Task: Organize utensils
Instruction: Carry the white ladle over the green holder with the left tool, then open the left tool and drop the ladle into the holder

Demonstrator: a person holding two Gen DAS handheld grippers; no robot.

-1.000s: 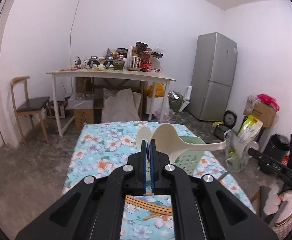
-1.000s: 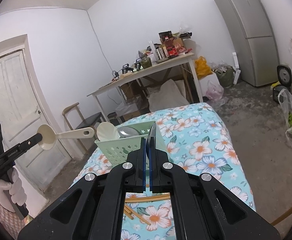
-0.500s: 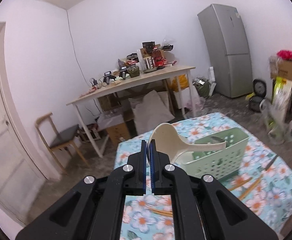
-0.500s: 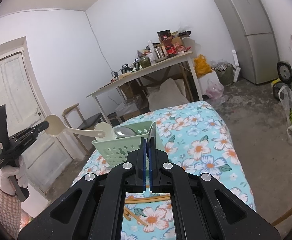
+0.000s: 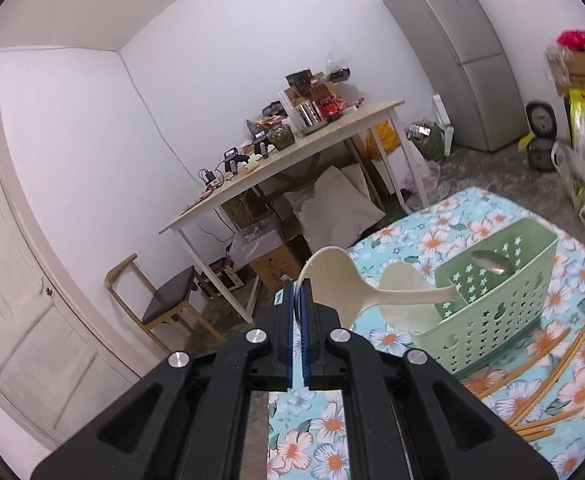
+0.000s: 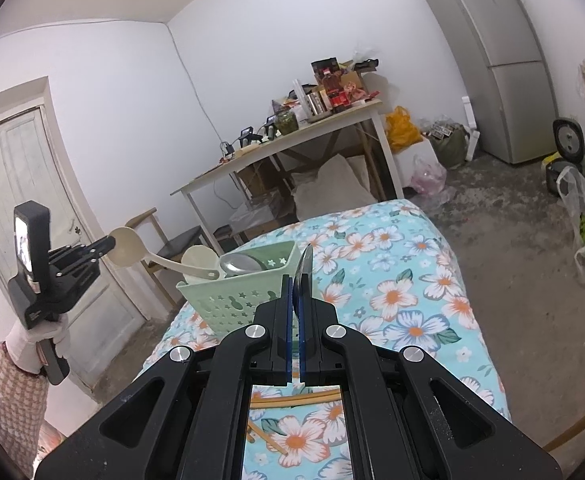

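The left hand-held gripper (image 5: 298, 304) pinches a cream ladle (image 5: 344, 284) by its bowl rim, handle pointing right over the green basket (image 5: 504, 312). The right hand-held gripper (image 6: 296, 292) pinches a thin dark utensil (image 6: 305, 270), which I cannot identify. Below both lies a floral-clothed table (image 6: 404, 280) with chopsticks (image 5: 532, 364). Ahead stand a cluttered desk (image 6: 292, 148), chair (image 5: 168, 300) and fridge (image 6: 496, 56).

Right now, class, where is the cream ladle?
The cream ladle is held by its bowl in the left gripper, handle tip entering the green basket.

basket (image 5: 504, 320) top part-blocked by spoons (image 5: 406, 304), chopsticks (image 5: 532, 364) alongside
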